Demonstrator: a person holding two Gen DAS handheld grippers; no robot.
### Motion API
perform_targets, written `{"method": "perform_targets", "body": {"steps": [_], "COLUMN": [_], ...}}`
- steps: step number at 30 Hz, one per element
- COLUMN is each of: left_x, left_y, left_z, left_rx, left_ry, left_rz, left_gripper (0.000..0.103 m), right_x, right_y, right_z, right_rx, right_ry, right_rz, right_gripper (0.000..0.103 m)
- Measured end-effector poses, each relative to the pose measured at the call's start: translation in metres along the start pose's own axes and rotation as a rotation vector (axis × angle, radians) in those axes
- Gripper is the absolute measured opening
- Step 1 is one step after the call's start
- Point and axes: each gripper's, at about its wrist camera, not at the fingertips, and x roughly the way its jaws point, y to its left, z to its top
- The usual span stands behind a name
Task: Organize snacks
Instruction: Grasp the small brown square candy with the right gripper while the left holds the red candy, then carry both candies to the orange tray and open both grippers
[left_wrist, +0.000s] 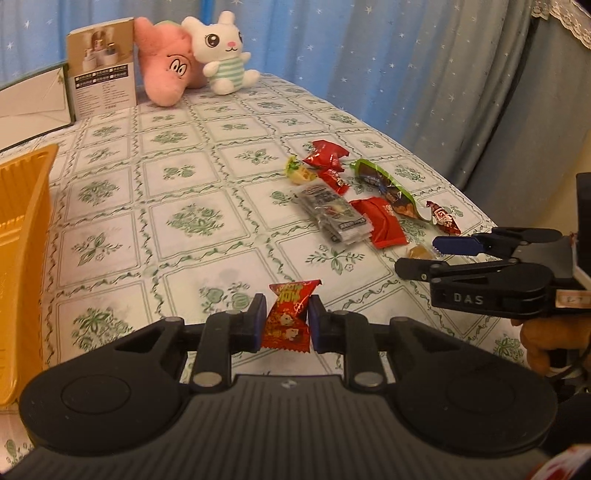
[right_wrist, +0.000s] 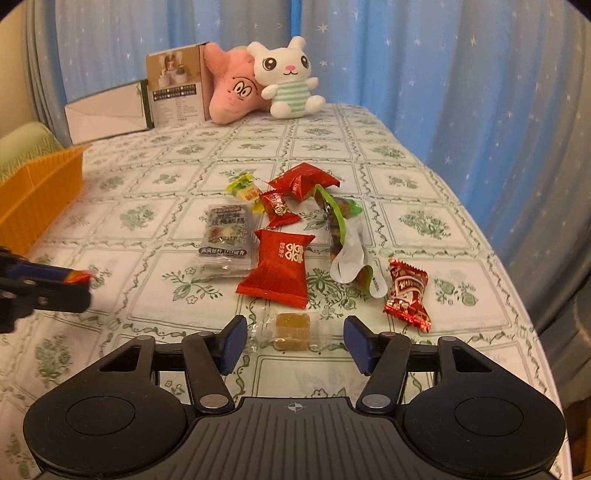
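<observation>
My left gripper (left_wrist: 287, 321) is shut on a red candy wrapper (left_wrist: 288, 317) and holds it above the tablecloth. It also shows at the left of the right wrist view (right_wrist: 79, 282). My right gripper (right_wrist: 293, 341) is open, its fingers on either side of a brown candy in clear wrap (right_wrist: 290, 330) on the table. It shows in the left wrist view (left_wrist: 417, 254) beside that candy (left_wrist: 419, 252). A pile of snacks lies ahead: a red pouch (right_wrist: 279, 267), a clear packet (right_wrist: 225, 236), a red candy (right_wrist: 408, 291), a green wrapper (right_wrist: 334, 218).
An orange basket (left_wrist: 22, 236) stands at the left, also in the right wrist view (right_wrist: 35, 192). A pink plush (right_wrist: 231, 88), a white bunny plush (right_wrist: 288, 79) and a box (right_wrist: 177, 86) stand at the table's back. The table edge curves off at the right before blue curtains.
</observation>
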Motion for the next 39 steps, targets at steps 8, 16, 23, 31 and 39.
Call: {"method": "perform_targets", "body": {"steps": [8, 16, 23, 31, 39], "left_x": [-0.008, -0.025, -0.056, -0.109, -0.161], "left_y": [0.005, 0.009, 0.020, 0.056, 0.111], "left_z": [-0.004, 0.001, 0.016, 0.030, 0.028], "left_rx": [-0.021, -0.035, -0.067, -0.111, -0.135], "left_ry": [-0.011, -0.033, -0.078, -0.139, -0.165], "left_rz": [0.002, 0.013, 0.044, 0.111, 0.235], "left_gripper": [0.021, 0.021, 0.021, 0.021, 0.021], "right_x": [-0.002, -0.021, -0.048, -0.074, -0.079], "right_y": [0.007, 0.012, 0.029, 0.081, 0.160], "right_z": [0.000, 0.006, 0.038, 0.082, 0.118], "right_rx": [0.001, -0.004, -0.019, -0.057, -0.127], "right_ry": [0.006, -0.018, -0.078, -0.150, -0.173], "right_rz": [-0.007, -0.001, 0.039, 0.157, 0.297], "right_gripper": [0.038, 0.037, 0.037, 0.037, 0.037]}}
